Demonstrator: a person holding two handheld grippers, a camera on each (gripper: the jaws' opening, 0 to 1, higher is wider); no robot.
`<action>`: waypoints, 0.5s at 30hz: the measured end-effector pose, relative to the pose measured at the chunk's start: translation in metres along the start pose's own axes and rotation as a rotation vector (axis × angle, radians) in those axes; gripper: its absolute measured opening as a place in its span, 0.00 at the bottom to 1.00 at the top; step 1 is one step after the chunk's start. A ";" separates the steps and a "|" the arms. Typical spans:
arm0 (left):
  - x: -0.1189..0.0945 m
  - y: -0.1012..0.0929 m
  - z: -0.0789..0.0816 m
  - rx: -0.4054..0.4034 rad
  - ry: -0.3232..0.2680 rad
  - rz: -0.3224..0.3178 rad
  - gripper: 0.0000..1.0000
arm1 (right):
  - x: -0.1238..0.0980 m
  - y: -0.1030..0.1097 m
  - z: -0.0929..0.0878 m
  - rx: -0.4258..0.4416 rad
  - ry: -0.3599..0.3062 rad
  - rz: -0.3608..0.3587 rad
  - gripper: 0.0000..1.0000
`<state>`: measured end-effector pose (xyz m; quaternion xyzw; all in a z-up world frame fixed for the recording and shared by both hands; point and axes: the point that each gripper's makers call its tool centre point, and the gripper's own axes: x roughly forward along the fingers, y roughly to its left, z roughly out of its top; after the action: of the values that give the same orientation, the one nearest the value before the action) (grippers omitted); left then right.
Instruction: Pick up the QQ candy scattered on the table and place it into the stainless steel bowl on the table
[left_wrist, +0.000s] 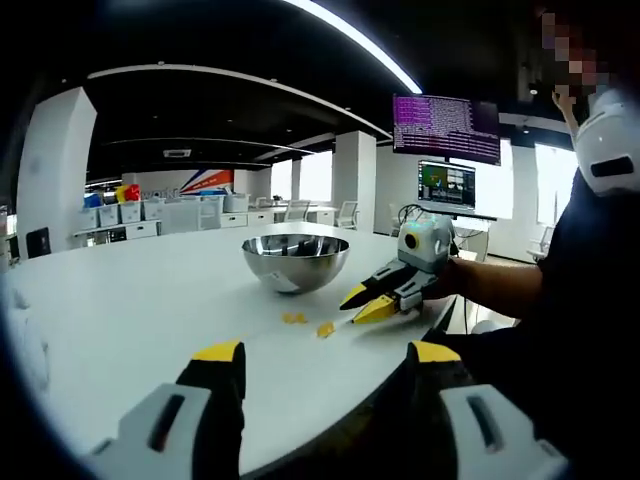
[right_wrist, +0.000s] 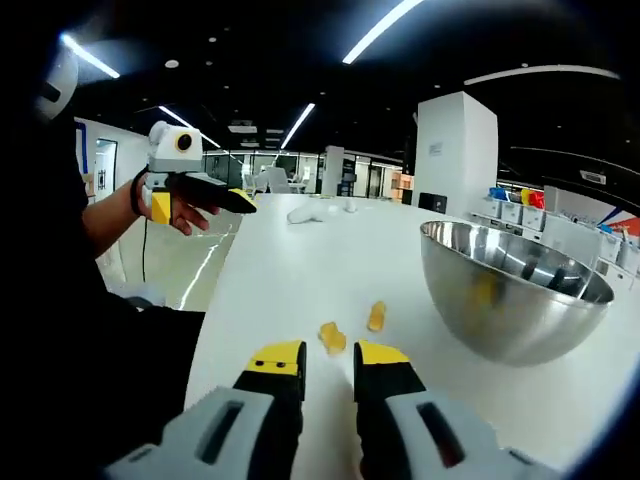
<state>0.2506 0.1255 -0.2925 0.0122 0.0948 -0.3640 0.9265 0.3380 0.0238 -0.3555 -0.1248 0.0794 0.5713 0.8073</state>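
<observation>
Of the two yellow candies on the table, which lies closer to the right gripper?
The candy just ahead of the right gripper, almost between its tips. The other candy lies farther on, toward the stainless steel bowl.

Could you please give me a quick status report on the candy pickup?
Right gripper open, low over the table. Left gripper open, held back. Small yellow candies loose beside the stainless steel bowl. Path clear.

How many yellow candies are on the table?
2 candies: one just ahead of the right gripper, one nearer the bowl. The first may be two stuck together, and the bowl may hide others.
</observation>
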 end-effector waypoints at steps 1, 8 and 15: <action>-0.002 0.001 0.000 -0.001 -0.002 0.002 0.65 | 0.003 -0.001 0.001 -0.001 0.000 0.001 0.20; -0.014 0.013 -0.002 -0.012 -0.015 0.035 0.65 | 0.021 -0.002 -0.005 -0.008 0.037 0.015 0.18; -0.017 0.021 -0.005 -0.022 -0.021 0.048 0.65 | 0.022 -0.002 -0.013 -0.017 0.068 0.019 0.13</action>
<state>0.2517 0.1531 -0.2952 0.0005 0.0888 -0.3405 0.9360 0.3477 0.0390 -0.3735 -0.1504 0.1033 0.5750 0.7975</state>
